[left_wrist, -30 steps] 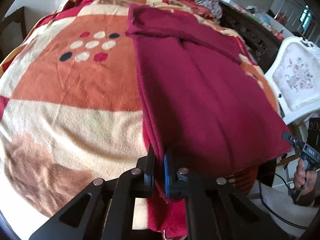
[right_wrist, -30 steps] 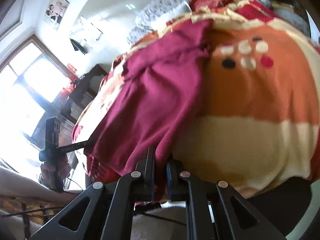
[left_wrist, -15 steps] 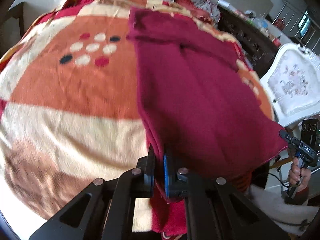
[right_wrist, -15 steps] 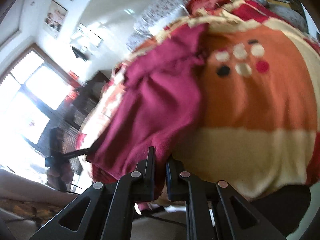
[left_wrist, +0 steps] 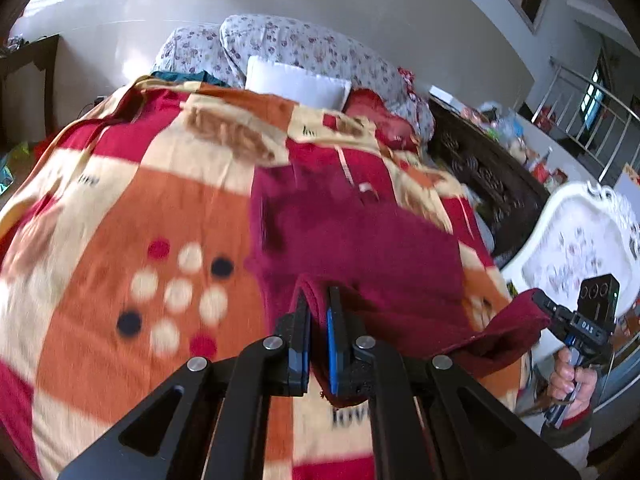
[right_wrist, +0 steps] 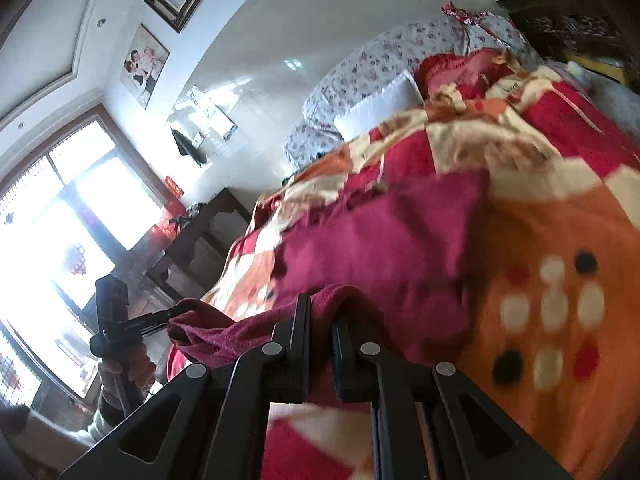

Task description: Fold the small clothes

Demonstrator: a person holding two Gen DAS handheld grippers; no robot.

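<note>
Maroon knit garment (left_wrist: 360, 248) lies on the patterned blanket (left_wrist: 100, 216) of the bed, its near hem raised clear of the bedding. We find the left gripper (left_wrist: 318, 336) with jaws pinching one hem corner, and the right gripper (right_wrist: 320, 332) with jaws pinching the other; the hem sags between them. The garment's long axis runs straight ahead of both jaws toward the pillows (left_wrist: 296, 84), far end pointing at the headboard. Risks, in our judgement: each grip is shallow, so a corner could slip under tension; uneven travel of the two hands would skew the fold; slack cloth between the jaws may bunch or drag the lower layer.
</note>
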